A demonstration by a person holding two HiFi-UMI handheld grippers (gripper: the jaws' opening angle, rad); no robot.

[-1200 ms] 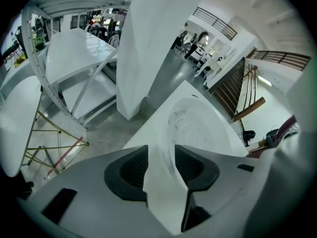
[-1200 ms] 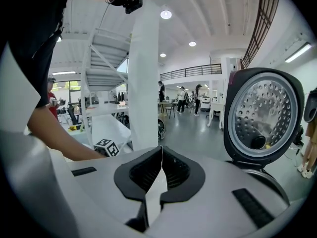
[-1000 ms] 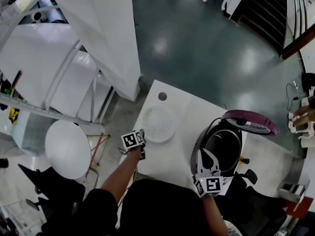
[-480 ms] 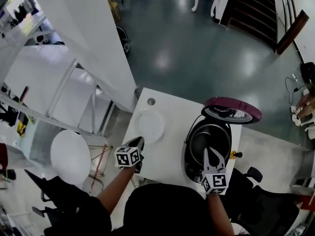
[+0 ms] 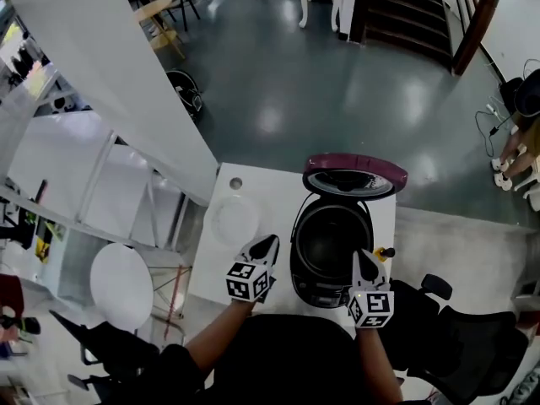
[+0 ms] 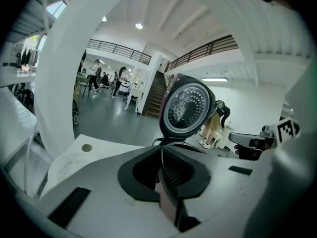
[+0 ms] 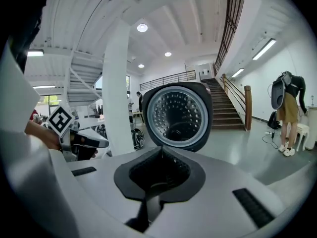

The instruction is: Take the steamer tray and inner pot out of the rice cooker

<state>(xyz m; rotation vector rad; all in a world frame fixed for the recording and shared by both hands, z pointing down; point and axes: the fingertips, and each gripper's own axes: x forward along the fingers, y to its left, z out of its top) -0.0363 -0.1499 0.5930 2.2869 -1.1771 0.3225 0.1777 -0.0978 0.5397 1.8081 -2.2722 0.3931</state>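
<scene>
Rice cooker (image 5: 319,292) stands open on the white table (image 5: 211,272), with its lid (image 5: 354,175) raised upright. The dark inner pot (image 5: 327,236) sits inside it. The white steamer tray (image 5: 234,219) lies flat on the table, just left of the cooker. The left gripper (image 5: 264,245) hovers between tray and cooker; its jaws have just been closing and are pressed together, empty. The right gripper (image 5: 364,260), over the cooker's near right edge, has its jaws together on nothing.

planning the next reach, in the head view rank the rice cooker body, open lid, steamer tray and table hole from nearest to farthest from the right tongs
1. rice cooker body, just left of the right tongs
2. open lid, upright behind the cooker
3. steamer tray, far to the left
4. table hole, just beyond the tray
</scene>
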